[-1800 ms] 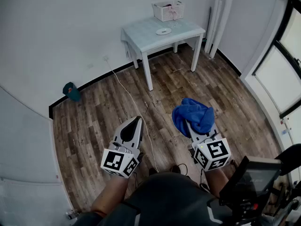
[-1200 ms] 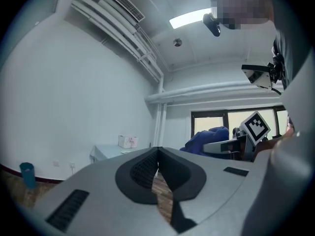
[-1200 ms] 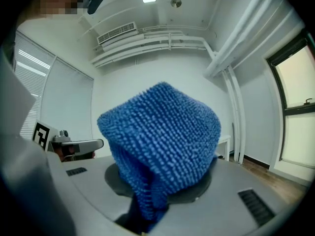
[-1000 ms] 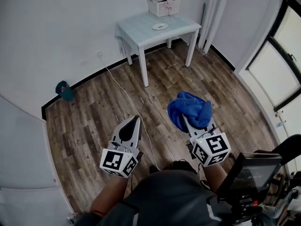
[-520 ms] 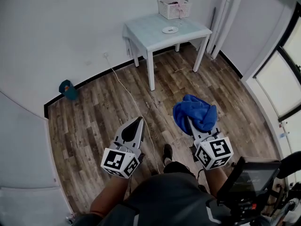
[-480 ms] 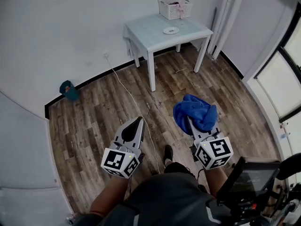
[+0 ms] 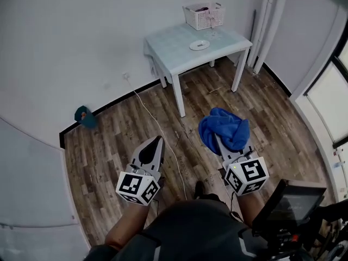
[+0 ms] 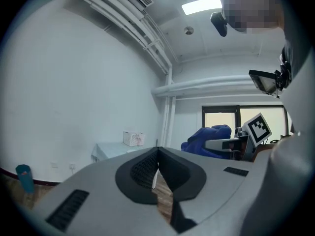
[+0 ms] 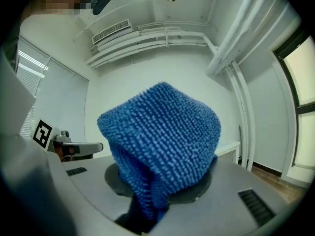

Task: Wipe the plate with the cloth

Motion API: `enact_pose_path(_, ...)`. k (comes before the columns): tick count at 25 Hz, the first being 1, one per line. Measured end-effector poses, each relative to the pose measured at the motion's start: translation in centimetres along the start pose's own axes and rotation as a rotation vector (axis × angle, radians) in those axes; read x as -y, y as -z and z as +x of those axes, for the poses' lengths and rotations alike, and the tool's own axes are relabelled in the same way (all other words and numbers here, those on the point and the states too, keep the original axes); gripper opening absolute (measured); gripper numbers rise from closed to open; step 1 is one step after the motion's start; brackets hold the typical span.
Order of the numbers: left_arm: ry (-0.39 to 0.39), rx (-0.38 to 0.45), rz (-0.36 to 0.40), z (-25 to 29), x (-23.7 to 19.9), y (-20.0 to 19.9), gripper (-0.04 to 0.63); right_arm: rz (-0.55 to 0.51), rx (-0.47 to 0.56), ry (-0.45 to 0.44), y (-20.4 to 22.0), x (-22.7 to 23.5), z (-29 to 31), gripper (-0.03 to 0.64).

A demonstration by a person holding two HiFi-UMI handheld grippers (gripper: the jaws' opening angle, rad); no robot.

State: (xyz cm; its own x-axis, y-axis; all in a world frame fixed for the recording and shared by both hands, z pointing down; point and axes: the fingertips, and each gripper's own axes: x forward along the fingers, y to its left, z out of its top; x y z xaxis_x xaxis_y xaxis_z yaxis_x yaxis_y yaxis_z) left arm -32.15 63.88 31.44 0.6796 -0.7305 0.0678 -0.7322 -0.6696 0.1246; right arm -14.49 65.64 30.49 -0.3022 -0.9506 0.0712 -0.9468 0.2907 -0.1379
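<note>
A small white plate (image 7: 199,45) lies on a pale square table (image 7: 174,50) far ahead by the wall. A blue cloth (image 7: 224,129) is bunched over the tips of my right gripper (image 7: 218,138), which is shut on it; in the right gripper view the cloth (image 9: 162,141) hides the jaws. My left gripper (image 7: 156,142) is held beside it at the same height, shut with nothing in it, its tips (image 8: 157,152) meeting. Both grippers hang over the wooden floor, well short of the table.
A white basket (image 7: 204,15) stands at the table's back edge. A white cable (image 7: 157,124) runs across the floor from the wall socket. A teal object (image 7: 82,116) sits by the wall at left. White pipes (image 7: 272,15) rise in the corner right of the table.
The view has shifted about and a foot shows below me. Both grippers keep the same pose, the cloth still held in the right one.
</note>
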Motion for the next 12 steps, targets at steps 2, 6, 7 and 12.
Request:
enact_pose_path(2,-0.008,-0.015,-0.01,1.9,-0.2,0.1,0.01,0.015,0.008,-0.002,-0.2,1.6,0.9,0.114)
enact_pose_path(6,0.021,-0.014,-0.012,4.9,-0.5,0.2,0.01,0.016,0.003,0.021,-0.4,4.3,2.9,0.114)
enact_pose_path(7,0.023,-0.012,-0.016,5.3,-1.1,0.2,0.011,0.016,0.0,0.023,-0.3,4.4,3.6,0.114)
enact_pose_path(12,0.002,-0.026,-0.02,7.2,-2.0,0.9,0.011,0.022,-0.018,-0.01,0.3,5.9,6.3,0.114)
